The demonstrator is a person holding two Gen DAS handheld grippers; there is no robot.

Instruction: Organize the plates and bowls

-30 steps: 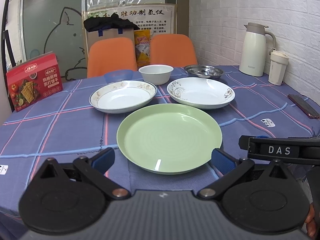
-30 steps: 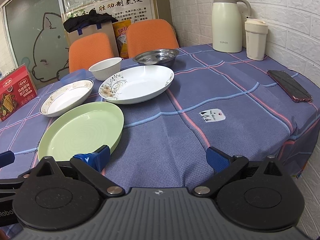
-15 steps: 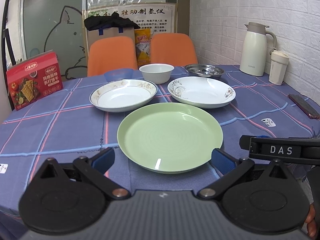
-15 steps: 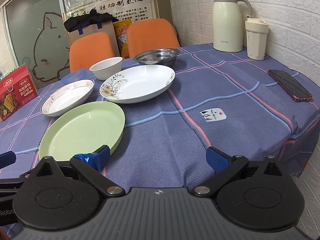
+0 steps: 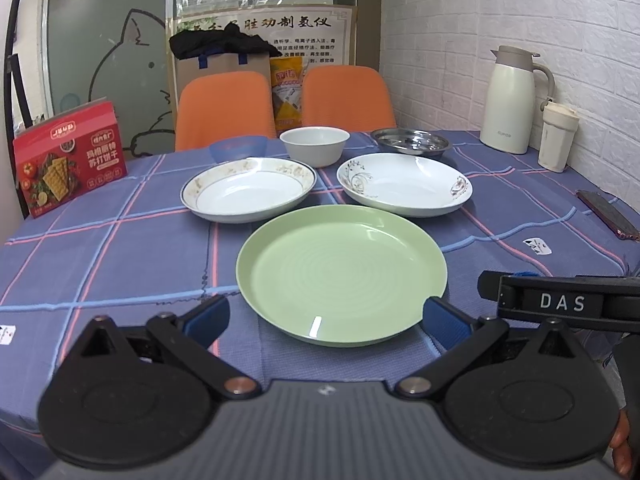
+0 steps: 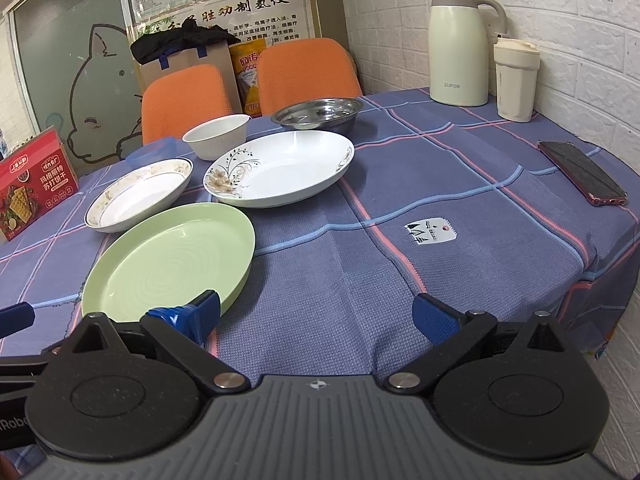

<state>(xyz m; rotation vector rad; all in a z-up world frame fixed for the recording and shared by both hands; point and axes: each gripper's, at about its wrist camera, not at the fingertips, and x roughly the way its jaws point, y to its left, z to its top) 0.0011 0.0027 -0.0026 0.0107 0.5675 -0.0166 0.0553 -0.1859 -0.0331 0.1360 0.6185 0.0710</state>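
While nothing is yet lifted, both grippers wait at the near table edge.

Left gripper [image 5: 324, 316]: jaws spread wide, holding nothing, its blue pads flanking the near rim of the green plate [image 5: 340, 272].
Right gripper [image 6: 316, 314]: also wide open and empty, pointing at bare tablecloth [image 6: 400, 264]; the green plate lies off to its left.
Key relation: the green plate sits straight ahead of the left gripper and is round, so it has no long axis; the left looks the nearer hand.
Further dishes: gold-rimmed plate [image 5: 248, 190], flowered plate [image 5: 404, 184], then white bowl [image 5: 315, 146], blue bowl [image 5: 238, 148] and steel dish [image 5: 410, 144] behind.
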